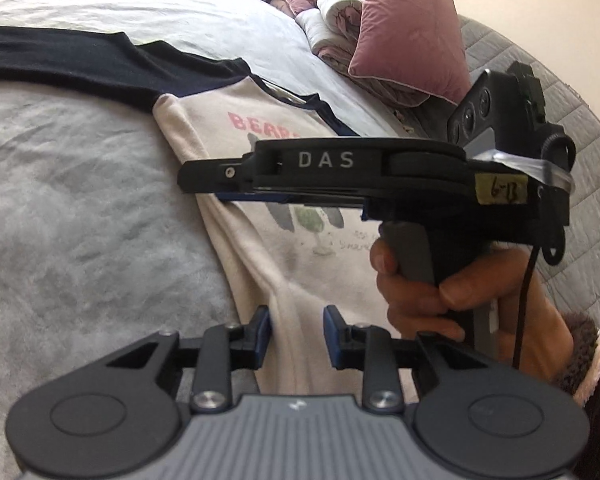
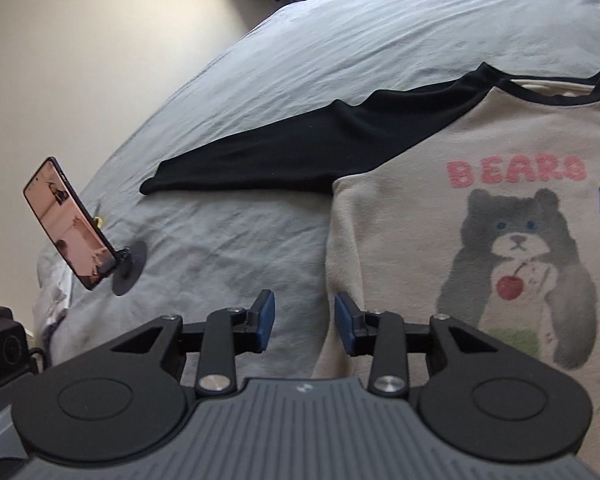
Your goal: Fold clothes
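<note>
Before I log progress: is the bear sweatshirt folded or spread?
Spread: the bear sweatshirt lies flat, print up, black sleeve stretched out sideways.

bear print (image 1: 300, 220) half hidden, shirt (image 2: 500, 240) cropped

My left gripper (image 1: 296, 336): matt black plastic, ribbed grey housing, shiny metal screws. Sweatshirt (image 2: 420, 240): soft fleecy cream cloth, black knit sleeve. Bedsheet (image 2: 320, 48): wrinkled cotton. Pillow (image 1: 404, 28): velvety pink. Phone (image 2: 70, 222): glossy screen.

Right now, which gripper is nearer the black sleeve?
Right. The right gripper hovers at the shirt's side edge just below the black sleeve; the left gripper is farther down that edge.
</note>
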The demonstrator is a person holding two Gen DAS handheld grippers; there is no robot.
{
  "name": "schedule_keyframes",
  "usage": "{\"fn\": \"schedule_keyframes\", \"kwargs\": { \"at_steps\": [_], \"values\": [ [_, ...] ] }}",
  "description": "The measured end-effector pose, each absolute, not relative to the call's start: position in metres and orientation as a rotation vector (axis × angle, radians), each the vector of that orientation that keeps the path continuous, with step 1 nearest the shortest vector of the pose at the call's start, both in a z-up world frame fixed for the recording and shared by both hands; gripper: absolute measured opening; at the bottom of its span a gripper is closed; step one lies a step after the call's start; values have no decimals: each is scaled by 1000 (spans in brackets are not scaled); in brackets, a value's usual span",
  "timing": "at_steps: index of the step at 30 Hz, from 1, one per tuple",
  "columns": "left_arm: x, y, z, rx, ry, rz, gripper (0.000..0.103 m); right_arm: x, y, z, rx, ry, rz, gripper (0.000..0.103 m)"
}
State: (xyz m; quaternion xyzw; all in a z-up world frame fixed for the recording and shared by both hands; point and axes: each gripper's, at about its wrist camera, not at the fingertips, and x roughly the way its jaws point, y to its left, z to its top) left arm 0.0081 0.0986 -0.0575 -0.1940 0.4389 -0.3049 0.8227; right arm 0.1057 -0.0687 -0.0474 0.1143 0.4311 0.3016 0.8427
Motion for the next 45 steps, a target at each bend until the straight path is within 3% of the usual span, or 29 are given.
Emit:
{"fn": "schedule_keyframes", "kwargs": {
  "at_steps": [3, 9, 14, 16, 25, 33, 45],
  "values": [
    [7, 97, -58, -403, 937, -651, 28, 104, -66, -48, 193, 897, 617, 37],
    [6, 94, -58, -385, 942, -644, 26, 97, -64, -52, 119, 846, 561, 21],
    [3, 95, -58, -379, 950, -633, 20, 91, -63, -57, 41, 806, 500, 20],
    [2, 97, -58, -385, 952, -628, 19, 89, -64, -57, 33, 787, 492, 14],
    [-4, 99, -55, -405, 938, -636, 17, 79, -57, -40, -18, 689, 561, 15],
    [-3, 97, -54, -405, 945, -643, 17, 82, -34, -39, -118, 767, 636, 24],
    [-6, 98, -54, -411, 948, -646, 14, 82, -31, -53, -241, 757, 559, 23]
  ]
}}
